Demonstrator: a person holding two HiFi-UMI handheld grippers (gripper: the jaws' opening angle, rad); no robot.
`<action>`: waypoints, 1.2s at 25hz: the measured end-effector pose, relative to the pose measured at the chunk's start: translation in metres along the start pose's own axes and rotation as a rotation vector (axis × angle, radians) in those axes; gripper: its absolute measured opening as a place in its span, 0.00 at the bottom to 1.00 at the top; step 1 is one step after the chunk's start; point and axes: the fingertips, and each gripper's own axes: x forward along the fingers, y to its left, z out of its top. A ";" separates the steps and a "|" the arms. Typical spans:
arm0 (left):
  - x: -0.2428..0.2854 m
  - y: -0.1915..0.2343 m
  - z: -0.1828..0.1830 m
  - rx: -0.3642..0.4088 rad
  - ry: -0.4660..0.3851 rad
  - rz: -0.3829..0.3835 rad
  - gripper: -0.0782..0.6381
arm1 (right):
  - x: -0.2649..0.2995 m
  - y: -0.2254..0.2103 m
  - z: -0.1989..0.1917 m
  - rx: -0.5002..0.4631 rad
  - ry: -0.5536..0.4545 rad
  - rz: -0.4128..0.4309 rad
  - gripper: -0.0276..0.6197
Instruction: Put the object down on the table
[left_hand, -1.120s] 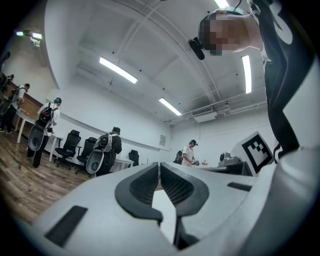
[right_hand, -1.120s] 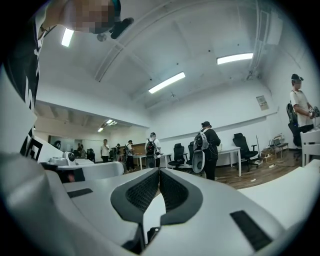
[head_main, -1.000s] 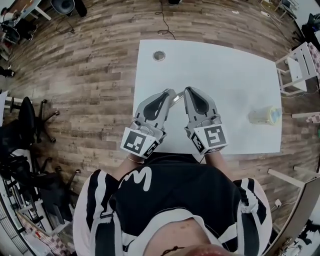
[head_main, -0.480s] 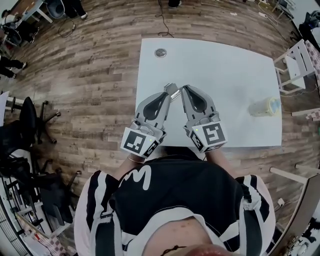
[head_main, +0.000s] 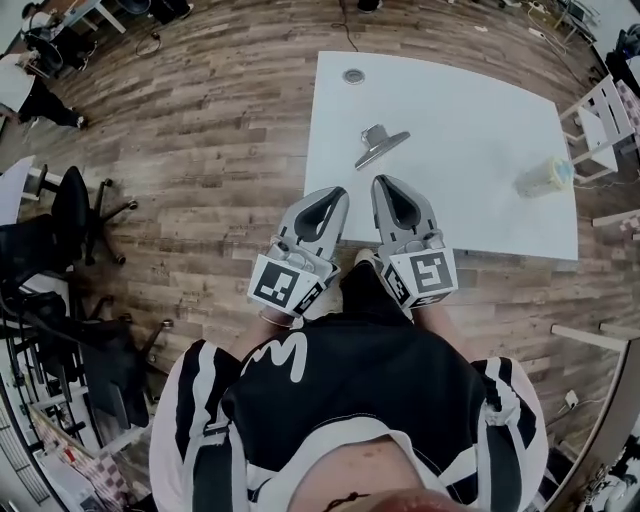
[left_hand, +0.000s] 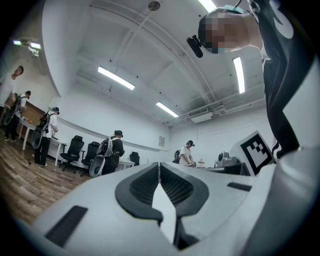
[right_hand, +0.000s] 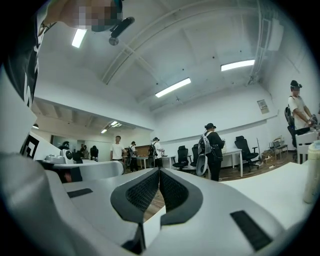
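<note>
Two grippers, both empty, and the object already lies flat on the worktop (head_main: 480, 200), so I judge the put-down done.

The metal clip (head_main: 379, 146) rests by itself toward the worktop's left half, touched by nothing. It lies beyond both sets of jaws, apart from them, with bare white surface in between. Its long axis runs on a slant: the narrow end points back toward me and to the left, the broader end away and to the right.

My left gripper (head_main: 337, 193) hangs at the worktop's near edge, and its own view shows the jaws pressed together at the tips with nothing between them. My right gripper (head_main: 383, 183) sits just beside it over the near edge, jaws likewise closed on nothing.

The clip sits ahead of the gap between the two, and its middle is almost straight ahead of the right tips, so I would reach with the right hand if it needed touching again. The narrow near end leans toward the left side, so neither hand is much nearer.

A pale cup (head_main: 545, 177) stands well off to the right, out of the way.
</note>
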 end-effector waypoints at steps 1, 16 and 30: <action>-0.012 -0.004 0.002 -0.006 -0.006 -0.002 0.13 | -0.008 0.012 -0.002 0.000 0.002 -0.006 0.07; -0.102 -0.056 0.009 -0.040 0.009 -0.060 0.13 | -0.089 0.092 -0.008 0.010 0.029 -0.053 0.07; -0.137 -0.107 0.013 -0.008 -0.001 -0.072 0.13 | -0.153 0.111 0.000 -0.003 0.001 -0.057 0.07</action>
